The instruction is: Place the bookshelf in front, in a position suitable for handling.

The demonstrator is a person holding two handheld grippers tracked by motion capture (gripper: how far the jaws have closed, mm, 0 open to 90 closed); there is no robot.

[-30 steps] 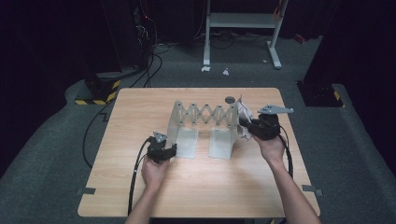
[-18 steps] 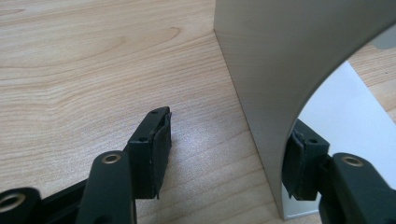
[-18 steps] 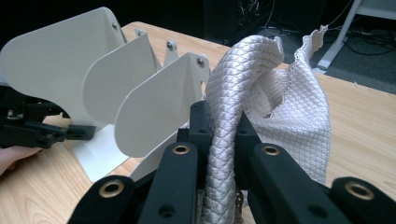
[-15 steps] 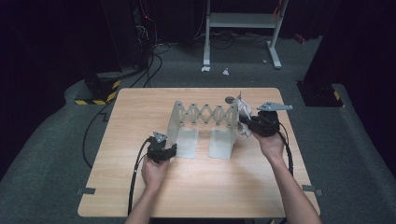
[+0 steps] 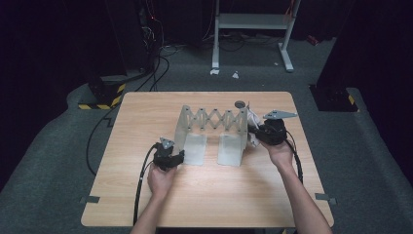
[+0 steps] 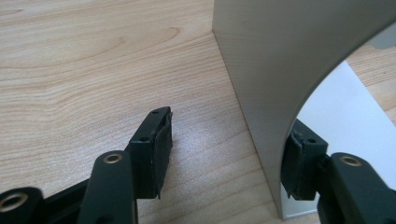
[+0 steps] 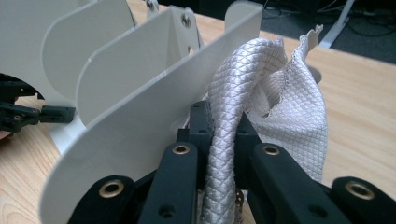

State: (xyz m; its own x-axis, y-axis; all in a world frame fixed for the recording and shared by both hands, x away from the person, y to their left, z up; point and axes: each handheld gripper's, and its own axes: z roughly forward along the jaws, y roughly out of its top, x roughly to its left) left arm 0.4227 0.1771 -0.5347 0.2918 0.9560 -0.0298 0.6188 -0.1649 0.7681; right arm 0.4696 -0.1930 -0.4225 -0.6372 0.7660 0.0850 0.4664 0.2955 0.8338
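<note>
A: Worth judging first: the white quilted cloth (image 7: 261,107). Soft, light, floppy; likely to drape and sag wherever unsupported, perhaps snag on a plate edge. Best taken at a gathered fold, as now.

B: Agreed. Pinched between the jaws of the right gripper (image 7: 219,135), jaws narrow, clamped on a rolled fold running up from 6 o'clock; loose remainder billowing toward 1 o'clock of the pads. In the high view, bunched at the 9 o'clock side of the right gripper (image 5: 265,134), right against the end plate of the expanding metal file rack (image 5: 214,129).

A: And the rack? Stiff sheet metal, thin plates, smooth, probably slippery; scissor links along the back, so apt to stretch or squeeze when pulled. Sensible hold: an upright plate near its base.

B: Left gripper (image 6: 229,158) placed just so: jaws about half open, straddling the left end plate of the rack (image 6: 280,70). Plate standing between the pads, close against the pad at 3 o'clock, clear gap to the pad at 9 o'clock. Not visibly squeezed. Bare wooden table (image 6: 84,74) beyond.

A: Rack near table centre, then, left gripper (image 5: 168,157) at its 8 o'clock corner.
</note>
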